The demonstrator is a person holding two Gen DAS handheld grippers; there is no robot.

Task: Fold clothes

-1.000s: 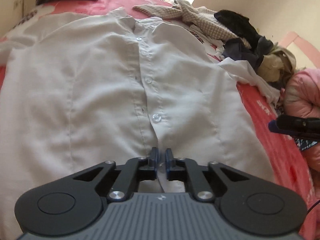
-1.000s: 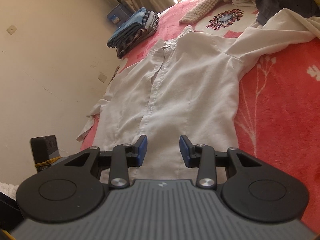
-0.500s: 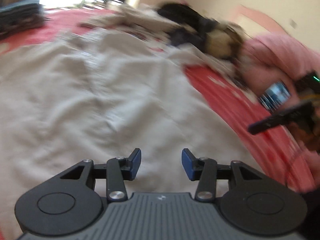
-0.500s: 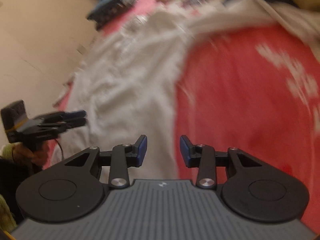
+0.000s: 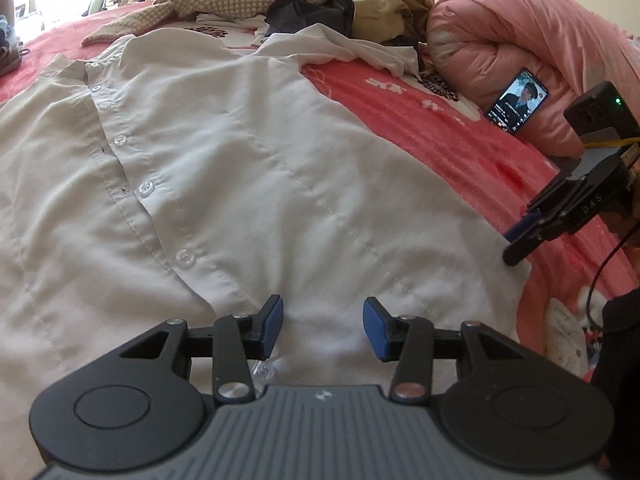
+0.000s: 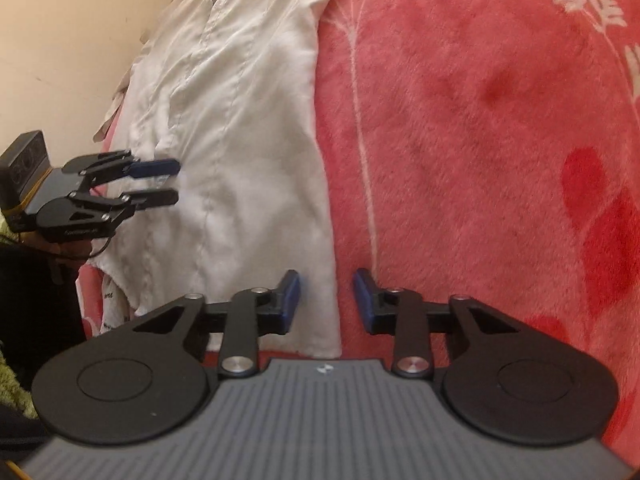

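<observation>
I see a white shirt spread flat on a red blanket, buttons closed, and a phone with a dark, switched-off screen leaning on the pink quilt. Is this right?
Not quite. The phone is not switched off: in the left wrist view its screen is lit and shows a picture. The rest holds: the white shirt lies spread flat and buttoned on the red blanket, and the phone leans on the pink quilt.

Right hand-held gripper (image 6: 326,300) hanging over bottom corner of white shirt (image 6: 240,128), jaws just closing yet standing apart, shirt edge lying between them, pads not pressing. Shirt lying flat on red fleece blanket (image 6: 480,120). Left hand-held gripper (image 6: 172,182) hovering at shirt's far hem, 2 fingers parted. Beige wall (image 6: 60,40) running behind.
</observation>
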